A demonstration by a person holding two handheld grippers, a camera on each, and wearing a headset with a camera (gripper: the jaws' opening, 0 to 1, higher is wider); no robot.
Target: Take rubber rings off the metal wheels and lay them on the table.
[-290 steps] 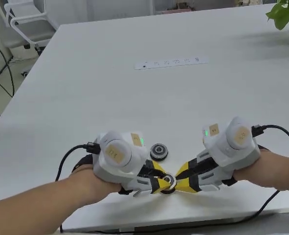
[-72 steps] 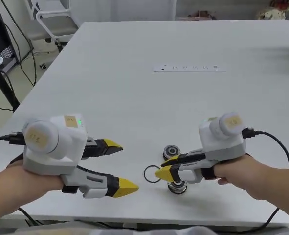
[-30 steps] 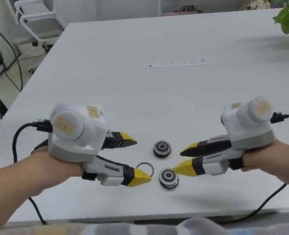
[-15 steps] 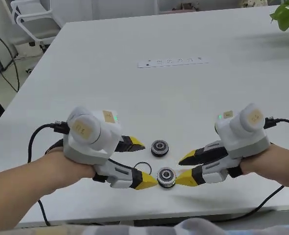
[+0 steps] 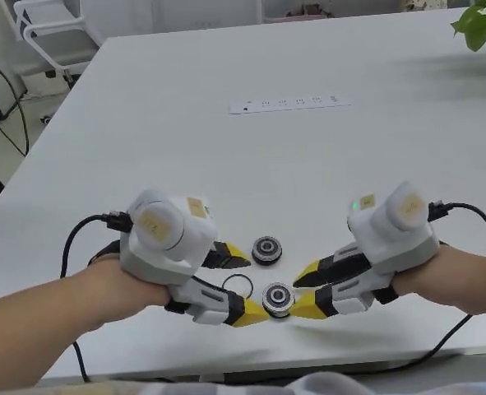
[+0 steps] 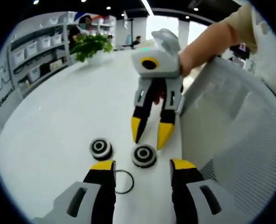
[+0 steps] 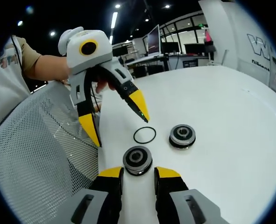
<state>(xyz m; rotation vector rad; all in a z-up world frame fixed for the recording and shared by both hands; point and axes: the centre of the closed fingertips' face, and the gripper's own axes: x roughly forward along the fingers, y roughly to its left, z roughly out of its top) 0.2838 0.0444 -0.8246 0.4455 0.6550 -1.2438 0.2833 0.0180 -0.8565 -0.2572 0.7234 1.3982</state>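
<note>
Two grippers converge on one small round metal wheel (image 5: 277, 298) lying flat near the front edge of the white table (image 5: 226, 164). Left gripper (image 5: 249, 286): jaws spread wide, nothing held; in its own view the wheel (image 6: 144, 156) sits just ahead of the gap between its yellow tips. Right gripper (image 5: 300, 292): jaws parted only about as wide as the wheel, nothing clamped. From its own view I cannot tell whether its tips touch the wheel (image 7: 138, 160). Whether this wheel carries a ring is unclear, since only a dark band shows on it. One thin black rubber ring (image 5: 237, 286) lies loose on the table just beside the left gripper's lower jaw. A second metal wheel (image 5: 266, 248), dark-banded, lies flat a little farther back, apart from both grippers. Risks as I judge them: the wheel is free on a smooth top, so if one jaw meets it before the other it may skid or flip away. The two sets of tips face each other closely and may knock together, jolting the wheel toward the edge. A sideways sweep of the left jaw would likely drag the loose ring along. A thin ring gives little to pinch, so a jaw may slip off it.
</note>
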